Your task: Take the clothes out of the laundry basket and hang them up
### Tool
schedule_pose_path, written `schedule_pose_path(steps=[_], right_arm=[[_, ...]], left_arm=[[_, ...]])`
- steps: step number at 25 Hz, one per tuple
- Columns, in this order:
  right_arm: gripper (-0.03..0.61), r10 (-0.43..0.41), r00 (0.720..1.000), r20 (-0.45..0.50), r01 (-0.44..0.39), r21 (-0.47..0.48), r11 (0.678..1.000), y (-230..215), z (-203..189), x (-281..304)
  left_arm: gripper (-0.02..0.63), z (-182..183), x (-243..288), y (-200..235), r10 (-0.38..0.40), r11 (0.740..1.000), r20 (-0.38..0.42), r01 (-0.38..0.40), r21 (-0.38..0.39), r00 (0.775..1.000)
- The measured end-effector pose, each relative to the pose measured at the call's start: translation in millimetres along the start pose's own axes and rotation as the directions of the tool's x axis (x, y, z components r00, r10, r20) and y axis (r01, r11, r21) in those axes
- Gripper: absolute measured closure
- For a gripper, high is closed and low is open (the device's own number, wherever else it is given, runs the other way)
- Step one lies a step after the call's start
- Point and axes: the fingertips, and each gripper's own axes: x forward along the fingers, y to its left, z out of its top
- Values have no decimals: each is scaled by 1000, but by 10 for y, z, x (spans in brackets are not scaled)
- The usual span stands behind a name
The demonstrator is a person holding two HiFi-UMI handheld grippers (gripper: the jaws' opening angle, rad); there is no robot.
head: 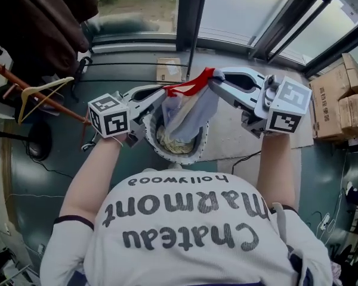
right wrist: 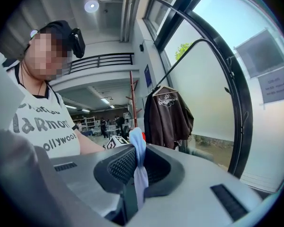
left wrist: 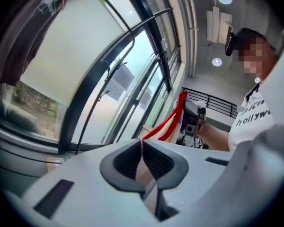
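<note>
Presently: one pale-blue garment [head: 188, 109], red-edged, was stretched crosswise between the left hand-held gripper [head: 165, 92] and right hand-held gripper [head: 210, 83], both clamped on it. Its body hung into the laundry basket [head: 194, 155] on the grey floor [head: 53, 177], by the windows [head: 244, 5].

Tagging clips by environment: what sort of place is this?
Probably an open workshop or office floor, not a home: a tall window wall, stacked cardboard boxes, and a railed mezzanine behind the person. A clothes rack and laundry basket look set up for the task.
</note>
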Motion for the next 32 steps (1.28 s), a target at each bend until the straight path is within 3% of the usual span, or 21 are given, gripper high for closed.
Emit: schedule_pose_path(steps=[4,9,12,19,25,32], right_arm=[[528,22,999,-38,-24,-65,998,92,137,431],[528,-21,1000,-19,20,-66,998,282,317,848],[528,-38,999,-24,36,-73,997,490,403,1554],[528,39,998,48,-34,-100,994,1338,724,2743],[531,171,984,57,-163,-123,979,2334,792,3637],[531,263,964,40,-257,-121,959,2797,673,4030]], left_arm=[[595,294,-549,98,124,991,106,-128,33,987],[595,639,-1335,-70,279,948,213,-304,93,936],[595,831,-2168,-36,374,906,292,-414,85,880],[597,1159,-3879,-365,504,806,455,-589,57,734],[597,1158,-5237,-630,601,699,538,-715,5,591],[597,1129,-5825,-787,659,609,570,-793,-22,491]])
